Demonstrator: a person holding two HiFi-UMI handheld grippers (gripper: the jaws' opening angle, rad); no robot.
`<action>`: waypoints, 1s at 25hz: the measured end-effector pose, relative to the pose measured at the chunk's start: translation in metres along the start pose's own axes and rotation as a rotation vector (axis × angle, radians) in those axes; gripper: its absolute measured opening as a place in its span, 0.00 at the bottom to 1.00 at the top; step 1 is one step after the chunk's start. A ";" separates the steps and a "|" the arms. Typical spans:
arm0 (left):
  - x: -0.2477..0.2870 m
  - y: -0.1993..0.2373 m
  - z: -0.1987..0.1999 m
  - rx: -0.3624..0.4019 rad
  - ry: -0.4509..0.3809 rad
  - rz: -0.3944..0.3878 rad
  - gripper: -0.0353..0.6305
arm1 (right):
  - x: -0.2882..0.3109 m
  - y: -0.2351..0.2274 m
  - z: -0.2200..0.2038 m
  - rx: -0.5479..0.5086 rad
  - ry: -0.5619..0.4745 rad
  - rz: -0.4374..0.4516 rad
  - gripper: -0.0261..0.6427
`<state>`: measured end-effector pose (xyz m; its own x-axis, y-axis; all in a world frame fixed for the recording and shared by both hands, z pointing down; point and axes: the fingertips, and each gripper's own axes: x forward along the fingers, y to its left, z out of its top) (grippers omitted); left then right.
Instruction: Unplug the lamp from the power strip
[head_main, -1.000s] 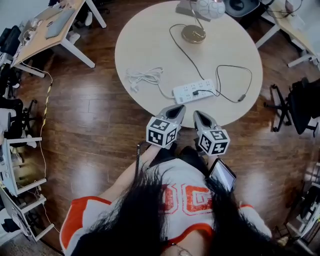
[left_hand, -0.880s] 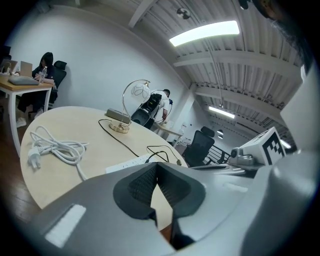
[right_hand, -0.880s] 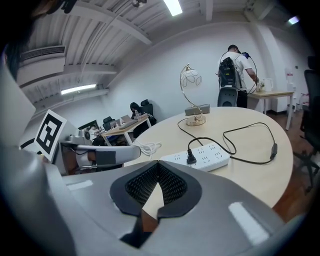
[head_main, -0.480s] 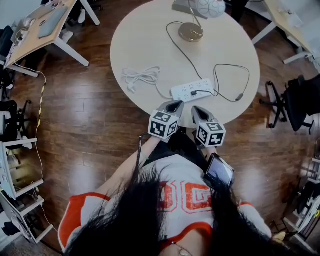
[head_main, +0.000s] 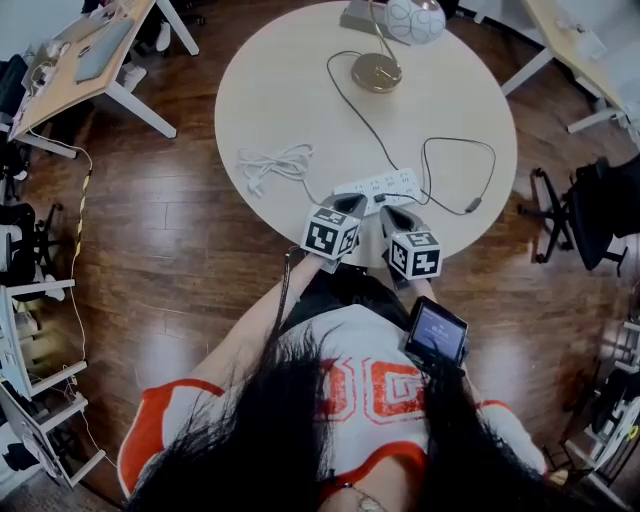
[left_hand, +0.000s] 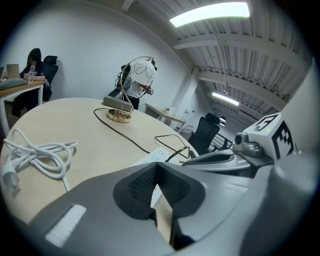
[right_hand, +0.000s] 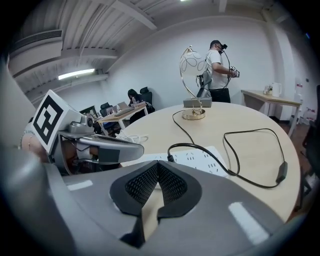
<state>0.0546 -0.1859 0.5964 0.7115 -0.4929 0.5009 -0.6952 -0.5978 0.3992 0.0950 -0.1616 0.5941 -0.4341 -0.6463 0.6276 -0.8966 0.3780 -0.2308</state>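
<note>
A white power strip (head_main: 378, 186) lies near the front edge of the round table (head_main: 290, 90). A black plug (head_main: 383, 196) sits in it. Its cord runs back to the lamp's gold base (head_main: 377, 72) under a white globe shade (head_main: 415, 18). My left gripper (head_main: 350, 203) and right gripper (head_main: 392, 212) hover side by side at the table's near edge, just short of the strip, both shut and empty. In the right gripper view the plug (right_hand: 170, 158) and strip (right_hand: 195, 157) lie just beyond my shut right gripper (right_hand: 158, 167). In the left gripper view the strip (left_hand: 157, 155) shows past the shut left gripper (left_hand: 156, 167).
A coiled white cable (head_main: 275, 160) lies left of the strip. The black cord loops right, carrying an inline switch (head_main: 470, 206). A person (right_hand: 217, 70) stands behind the lamp. Desks (head_main: 95, 50) and an office chair (head_main: 590, 205) ring the table.
Both grippers have moved forward and down toward the table edge, closer to the power strip. Their jaws stay shut.
</note>
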 end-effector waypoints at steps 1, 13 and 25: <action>0.005 0.002 -0.001 0.002 0.013 0.008 0.05 | 0.002 -0.003 -0.001 -0.011 0.011 0.000 0.04; 0.038 0.029 -0.026 0.000 0.225 0.085 0.05 | 0.031 -0.019 -0.012 -0.125 0.137 0.038 0.13; 0.043 0.030 -0.034 0.023 0.319 0.134 0.05 | 0.051 -0.014 -0.008 -0.178 0.186 0.015 0.24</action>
<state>0.0604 -0.2031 0.6562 0.5438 -0.3475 0.7639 -0.7751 -0.5570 0.2984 0.0865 -0.1942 0.6353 -0.4085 -0.5132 0.7548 -0.8535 0.5078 -0.1168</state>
